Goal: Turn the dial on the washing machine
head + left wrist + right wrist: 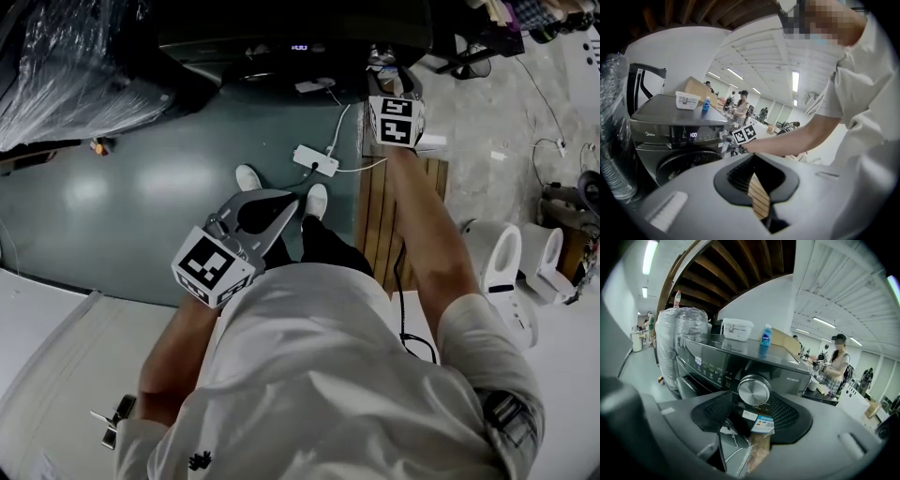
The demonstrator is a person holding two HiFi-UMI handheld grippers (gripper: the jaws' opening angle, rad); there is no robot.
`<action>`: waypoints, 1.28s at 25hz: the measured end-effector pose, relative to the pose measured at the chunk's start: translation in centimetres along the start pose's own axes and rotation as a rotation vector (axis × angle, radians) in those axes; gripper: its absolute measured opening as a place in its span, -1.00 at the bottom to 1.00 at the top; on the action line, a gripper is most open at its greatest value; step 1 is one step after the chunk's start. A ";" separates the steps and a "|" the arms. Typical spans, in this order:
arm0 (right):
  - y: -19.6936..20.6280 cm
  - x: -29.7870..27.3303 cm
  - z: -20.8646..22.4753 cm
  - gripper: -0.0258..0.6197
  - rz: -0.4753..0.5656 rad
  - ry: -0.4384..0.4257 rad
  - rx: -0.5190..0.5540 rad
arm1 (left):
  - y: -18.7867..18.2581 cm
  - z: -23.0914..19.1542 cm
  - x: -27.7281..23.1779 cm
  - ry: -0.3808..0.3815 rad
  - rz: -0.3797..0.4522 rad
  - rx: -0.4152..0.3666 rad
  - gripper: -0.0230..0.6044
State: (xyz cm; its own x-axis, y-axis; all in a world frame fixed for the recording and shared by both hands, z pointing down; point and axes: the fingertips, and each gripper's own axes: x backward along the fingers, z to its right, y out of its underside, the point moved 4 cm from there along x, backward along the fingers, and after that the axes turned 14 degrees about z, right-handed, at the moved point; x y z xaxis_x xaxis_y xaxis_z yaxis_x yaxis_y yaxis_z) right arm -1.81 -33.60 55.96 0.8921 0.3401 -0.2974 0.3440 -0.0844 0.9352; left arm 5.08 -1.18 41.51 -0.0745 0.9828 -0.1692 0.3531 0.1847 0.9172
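Note:
The dark washing machine point(281, 42) stands ahead of me, its display lit point(698, 361). Its round silver dial point(753, 390) fills the middle of the right gripper view, just ahead of my right gripper point(752, 405). That gripper's jaws stand open on either side of the dial, and no pad presses on it. In the head view the right gripper point(384, 75) reaches up to the machine's front. My left gripper point(292, 199) hangs low over the floor, well back from the machine point(670, 140). The left gripper point(752, 157) has its tips together and holds nothing.
A white box point(737, 329) and a blue bottle point(766, 337) stand on the machine's top. A plastic-wrapped bulk point(66, 84) stands left of it. A white power strip point(315, 159) with cables and wooden planks point(375, 206) lie on the floor. People stand in the background point(836, 362).

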 end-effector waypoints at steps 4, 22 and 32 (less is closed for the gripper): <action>0.4 -1.4 0.3 -0.13 -0.016 0.013 -0.012 | 0.1 0.1 -0.7 0.027 -0.003 0.002 -0.75; 0.4 -2.9 1.3 -0.14 0.007 0.077 -0.234 | 0.2 -0.6 -0.8 0.039 -0.024 0.003 -0.75; 0.6 -2.9 1.7 -0.14 0.048 0.065 -0.425 | 0.1 -0.7 -1.5 0.055 -0.038 0.001 -0.75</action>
State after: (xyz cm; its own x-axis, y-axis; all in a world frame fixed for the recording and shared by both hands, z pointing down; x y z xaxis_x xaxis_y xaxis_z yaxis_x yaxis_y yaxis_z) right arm -3.70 -36.27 57.07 0.8792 0.4047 -0.2515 0.1392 0.2866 0.9479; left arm 4.60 -2.62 42.12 -0.1391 0.9731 -0.1835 0.3500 0.2216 0.9102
